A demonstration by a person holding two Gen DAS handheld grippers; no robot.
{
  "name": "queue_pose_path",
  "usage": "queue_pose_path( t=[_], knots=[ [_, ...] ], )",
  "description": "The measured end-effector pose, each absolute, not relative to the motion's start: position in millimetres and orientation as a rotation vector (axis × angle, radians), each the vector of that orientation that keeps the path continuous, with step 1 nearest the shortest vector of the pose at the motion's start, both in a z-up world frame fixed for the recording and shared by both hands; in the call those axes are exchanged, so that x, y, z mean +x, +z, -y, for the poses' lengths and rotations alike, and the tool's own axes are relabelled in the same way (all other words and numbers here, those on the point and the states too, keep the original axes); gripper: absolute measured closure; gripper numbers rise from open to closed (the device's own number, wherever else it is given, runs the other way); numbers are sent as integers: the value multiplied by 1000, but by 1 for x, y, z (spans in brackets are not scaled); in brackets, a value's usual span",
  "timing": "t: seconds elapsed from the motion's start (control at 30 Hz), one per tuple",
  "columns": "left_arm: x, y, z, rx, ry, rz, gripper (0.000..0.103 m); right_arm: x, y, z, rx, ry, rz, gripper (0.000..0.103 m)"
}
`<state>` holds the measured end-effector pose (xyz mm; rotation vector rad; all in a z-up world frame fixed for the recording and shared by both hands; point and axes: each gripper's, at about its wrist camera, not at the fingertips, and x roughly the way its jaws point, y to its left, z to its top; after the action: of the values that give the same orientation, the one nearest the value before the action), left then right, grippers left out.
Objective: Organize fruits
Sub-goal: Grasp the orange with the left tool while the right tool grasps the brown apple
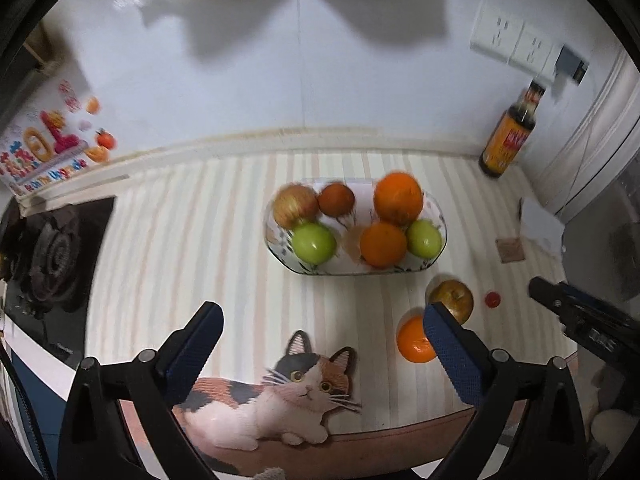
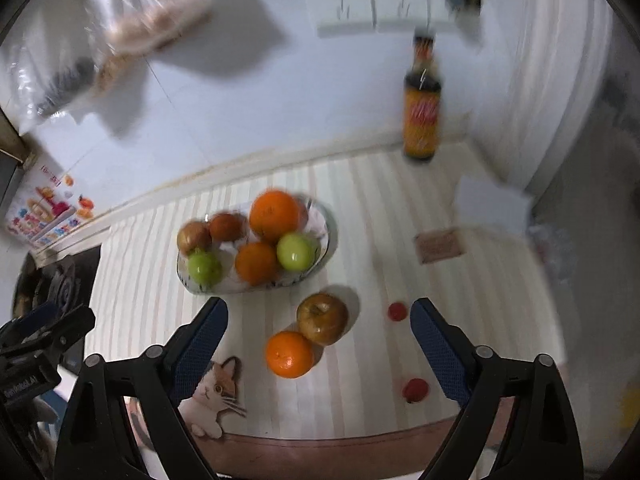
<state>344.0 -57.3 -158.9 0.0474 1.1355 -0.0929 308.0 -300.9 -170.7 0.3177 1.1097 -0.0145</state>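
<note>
A patterned oval bowl [image 1: 352, 272] on the striped mat holds two oranges, two green apples, a reddish apple and a dark round fruit. Loose on the mat in front of it lie an orange [image 2: 289, 354], a brown apple [image 2: 323, 318] and two small red fruits [image 2: 398, 311]. My right gripper [image 2: 319, 305] hovers open above the loose apple and orange, touching neither. My left gripper [image 1: 323, 310] is open over bare mat in front of the bowl. Its right finger hides part of the loose orange [image 1: 414, 340].
A dark sauce bottle [image 2: 423, 120] stands by the back wall under the sockets. A gas stove [image 1: 52, 256] lies at the left, a colourful box [image 1: 44, 148] behind it. White paper [image 2: 492, 204] and a brown coaster [image 2: 440, 246] lie at the right. A plastic bag [image 2: 132, 20] hangs above.
</note>
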Motion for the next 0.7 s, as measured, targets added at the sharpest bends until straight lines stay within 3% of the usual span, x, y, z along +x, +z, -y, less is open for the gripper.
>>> queue_pose_path(
  t=[0.17, 0.3, 0.47, 0.7],
  knots=[
    [369, -218, 73, 66, -80, -1284, 1, 344, -265, 320, 467, 28, -1347, 33],
    [380, -252, 81, 102, -56, -1370, 1, 364, -306, 310, 465, 53, -1401, 33],
    [385, -269, 87, 124, -57, -1411, 1, 384, -335, 287, 381, 50, -1458, 28],
    [376, -290, 124, 173, -213, -1464, 1, 371, -341, 300, 323, 30, -1454, 34]
  ],
)
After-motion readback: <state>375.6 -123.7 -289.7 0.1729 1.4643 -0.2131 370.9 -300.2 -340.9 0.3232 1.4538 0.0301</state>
